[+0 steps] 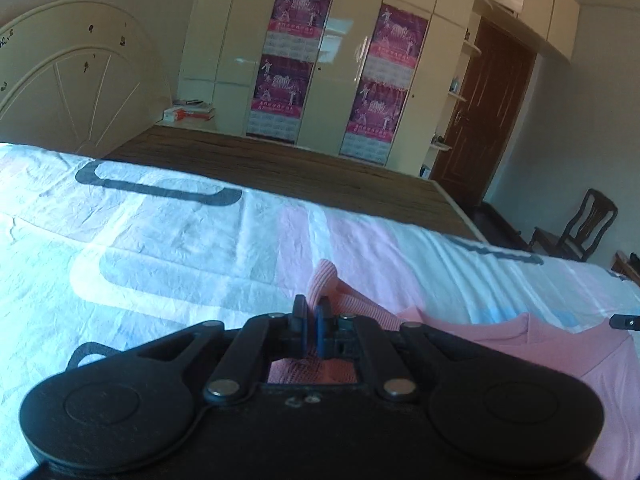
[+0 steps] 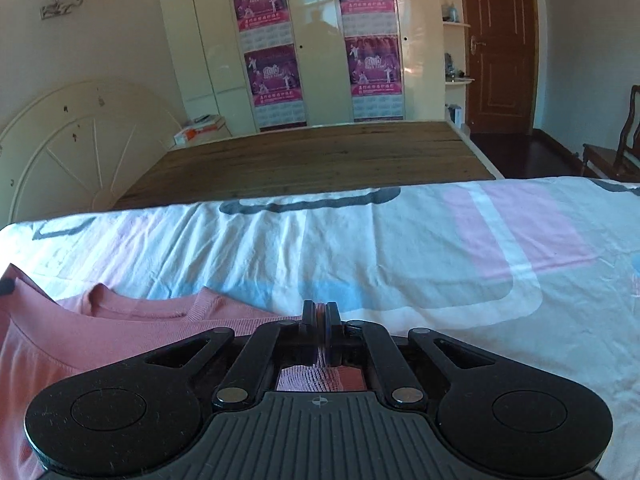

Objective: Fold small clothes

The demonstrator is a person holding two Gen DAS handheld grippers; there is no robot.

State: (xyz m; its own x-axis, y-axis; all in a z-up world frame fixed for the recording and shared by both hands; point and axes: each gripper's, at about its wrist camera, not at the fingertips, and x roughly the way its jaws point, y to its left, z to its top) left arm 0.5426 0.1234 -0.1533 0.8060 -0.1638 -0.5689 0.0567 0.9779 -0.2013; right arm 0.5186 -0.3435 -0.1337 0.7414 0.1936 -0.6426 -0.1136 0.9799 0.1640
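While the soft, light pink ribbed-knit garment (image 1: 532, 344) is lying limp on the patterned bedsheet (image 1: 160, 240), the left gripper (image 1: 311, 322) and right gripper (image 2: 320, 322) are pinching its edges between closed jaws, looking the surest holds.

Bed (image 2: 304, 156) under a patterned sheet (image 2: 400, 248); pink garment (image 2: 132, 320) lies on it
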